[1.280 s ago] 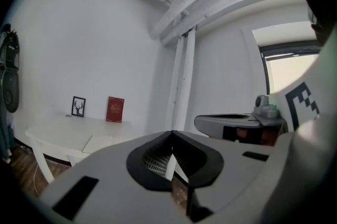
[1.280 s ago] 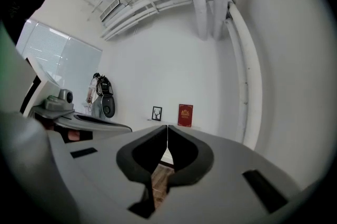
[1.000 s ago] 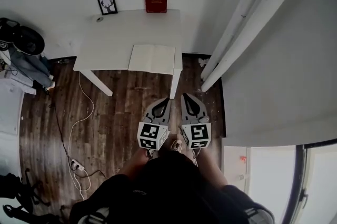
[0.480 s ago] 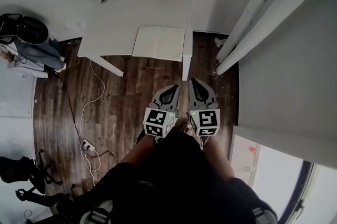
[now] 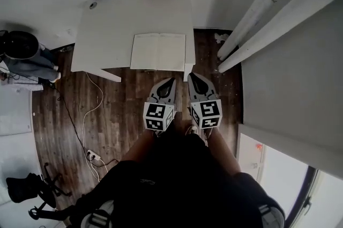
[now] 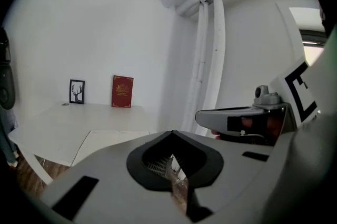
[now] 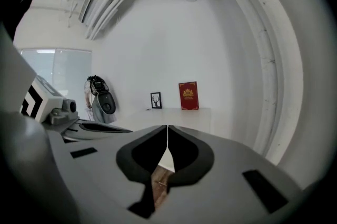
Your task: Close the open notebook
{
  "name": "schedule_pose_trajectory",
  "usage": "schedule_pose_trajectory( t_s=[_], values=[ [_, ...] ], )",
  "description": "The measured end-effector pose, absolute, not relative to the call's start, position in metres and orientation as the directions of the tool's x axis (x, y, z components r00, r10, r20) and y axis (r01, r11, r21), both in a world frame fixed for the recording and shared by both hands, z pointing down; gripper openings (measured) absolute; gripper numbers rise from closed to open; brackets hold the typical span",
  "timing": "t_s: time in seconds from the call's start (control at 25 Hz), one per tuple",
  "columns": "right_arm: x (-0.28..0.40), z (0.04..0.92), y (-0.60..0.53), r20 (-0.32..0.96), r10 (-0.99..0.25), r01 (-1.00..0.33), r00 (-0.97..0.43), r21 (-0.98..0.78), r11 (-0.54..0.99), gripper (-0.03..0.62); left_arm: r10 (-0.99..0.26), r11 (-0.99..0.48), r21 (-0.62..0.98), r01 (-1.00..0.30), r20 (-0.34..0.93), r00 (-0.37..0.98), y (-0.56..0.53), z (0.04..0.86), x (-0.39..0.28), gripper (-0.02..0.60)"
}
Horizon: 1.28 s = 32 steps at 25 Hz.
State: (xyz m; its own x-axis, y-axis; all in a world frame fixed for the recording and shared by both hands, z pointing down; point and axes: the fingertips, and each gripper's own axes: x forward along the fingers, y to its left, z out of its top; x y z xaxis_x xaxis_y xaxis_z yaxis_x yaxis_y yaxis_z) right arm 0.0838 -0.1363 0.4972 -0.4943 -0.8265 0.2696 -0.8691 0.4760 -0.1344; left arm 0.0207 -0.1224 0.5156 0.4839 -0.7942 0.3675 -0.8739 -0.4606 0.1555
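Lying open lengthwise along the worktop's (image 5: 128, 17) near edge, notebook (image 5: 158, 52) sits ahead of left gripper (image 5: 170, 81) and right gripper (image 5: 192, 75). Both sets of fingers (image 7: 221, 165) clenched, empty. Left gripper better aligned.

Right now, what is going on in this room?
A person stands before a white table with a tool in each hand. The left tool and right tool are both shut and empty, short of the table. The notebook lies open at the table's near edge, untouched.

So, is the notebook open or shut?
Open: the notebook lies spread flat on the table, both pale pages showing, crease down the middle.
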Motion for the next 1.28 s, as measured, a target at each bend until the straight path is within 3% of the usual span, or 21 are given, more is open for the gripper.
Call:
schedule_pose_trajectory(
  t_s=[0.4,0.44,0.52,0.84,1.28],
  values=[
    [0.068,0.565,-0.183,0.352,-0.812,-0.86,-0.465,-0.397,0.32,0.028,-0.739,-0.49,0.161,-0.856,0.444,0.507,-0.177,0.562,-0.006,0.003],
    [0.066,0.573,-0.184,0.365,-0.81,-0.859,-0.459,-0.416,0.3,0.035,-0.73,-0.498,0.16,-0.852,0.452,0.512,-0.179,0.565,-0.008,0.003],
    [0.064,0.591,-0.186,0.392,-0.804,-0.853,-0.447,-0.456,0.252,0.113,-0.714,-0.513,0.156,-0.844,0.468,0.521,-0.183,0.572,-0.012,0.003],
    [0.064,0.661,-0.186,0.464,-0.779,-0.792,-0.423,-0.607,0.068,0.141,-0.639,-0.586,0.137,-0.799,0.528,0.559,-0.192,0.598,-0.013,0.003],
    [0.069,0.701,-0.204,0.481,-0.781,-0.737,-0.398,-0.675,-0.04,0.166,-0.585,-0.649,0.098,-0.754,0.569,0.578,-0.202,0.611,-0.005,0.003]
  ],
)
